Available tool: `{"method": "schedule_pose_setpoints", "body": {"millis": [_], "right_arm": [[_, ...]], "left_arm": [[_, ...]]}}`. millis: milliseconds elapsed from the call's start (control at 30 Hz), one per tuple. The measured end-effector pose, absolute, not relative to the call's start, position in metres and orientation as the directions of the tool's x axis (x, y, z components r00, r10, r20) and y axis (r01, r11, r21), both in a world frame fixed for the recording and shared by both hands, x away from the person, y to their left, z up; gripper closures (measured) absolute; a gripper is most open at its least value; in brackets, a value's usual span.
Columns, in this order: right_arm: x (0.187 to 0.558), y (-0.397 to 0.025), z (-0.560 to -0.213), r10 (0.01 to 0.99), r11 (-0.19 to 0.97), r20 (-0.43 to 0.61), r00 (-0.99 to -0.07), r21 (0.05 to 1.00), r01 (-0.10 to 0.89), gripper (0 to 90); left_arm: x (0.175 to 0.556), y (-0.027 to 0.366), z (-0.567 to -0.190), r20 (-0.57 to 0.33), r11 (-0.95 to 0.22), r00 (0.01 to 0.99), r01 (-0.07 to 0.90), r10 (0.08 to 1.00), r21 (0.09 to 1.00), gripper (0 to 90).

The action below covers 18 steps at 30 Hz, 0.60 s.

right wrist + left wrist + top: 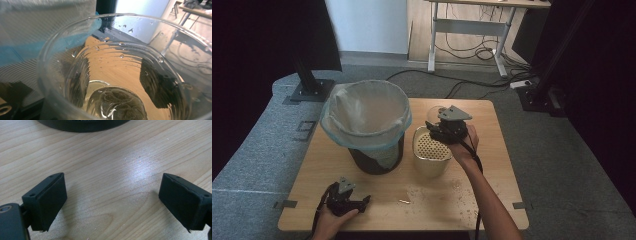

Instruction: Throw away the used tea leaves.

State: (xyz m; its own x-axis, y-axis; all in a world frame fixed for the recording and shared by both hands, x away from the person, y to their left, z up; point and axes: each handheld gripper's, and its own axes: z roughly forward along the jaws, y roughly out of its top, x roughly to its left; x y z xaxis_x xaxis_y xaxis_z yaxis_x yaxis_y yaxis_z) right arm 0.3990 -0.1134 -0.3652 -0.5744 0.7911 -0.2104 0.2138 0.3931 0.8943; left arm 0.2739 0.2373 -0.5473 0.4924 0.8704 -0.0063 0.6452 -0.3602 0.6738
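High view: you are holding the right claw [438, 126] at about 1 o'clock of the worktop [492, 190], over the rear rim of the cream perforated container [431, 150]. It is pinching a clear plastic cup [432, 114], which sits just behind the claw toward 12 o'clock. The bin [368, 125], lined with a pale bag, is standing just beside the container at its 9 o'clock. Crumbs [447, 192] are lying scattered on the wood toward 5 o'clock of the container. Your left claw [362, 201] is resting low at 7 o'clock, well apart from everything else.

Left gripper view: the left claw [112, 200] is spread wide over bare wood and gripping nothing. A dark curved base, probably the bin [82, 124], is showing at 12 o'clock.

Right gripper view: you are looking through the cup [117, 72], its wall beaded with droplets; the black jaws are showing dark through both sides, pressed on it. Whether anything is left in the bottom, I cannot tell.

Judgement: the step looks like emptying the cup through the perforated container. Keep the rim over the holes, tilt slowly, grip lightly so the thin wall is not buckling, and steady the container with the idle claw if it shifts.

Writing: none legible; a faint mark on the dark base is too blurred to read.
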Motion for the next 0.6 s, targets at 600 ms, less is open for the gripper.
{"method": "schedule_pose_setpoints", "body": {"millis": [600], "right_arm": [[0.404, -0.097, -0.358, 0.659, 0.703, -0.565, -0.497, 0.698, 0.139, 41.3]], "left_arm": [[0.274, 0.237, -0.547, -0.006, -0.363, 0.496, 0.644, 0.868, 0.674, 7.4]]}}
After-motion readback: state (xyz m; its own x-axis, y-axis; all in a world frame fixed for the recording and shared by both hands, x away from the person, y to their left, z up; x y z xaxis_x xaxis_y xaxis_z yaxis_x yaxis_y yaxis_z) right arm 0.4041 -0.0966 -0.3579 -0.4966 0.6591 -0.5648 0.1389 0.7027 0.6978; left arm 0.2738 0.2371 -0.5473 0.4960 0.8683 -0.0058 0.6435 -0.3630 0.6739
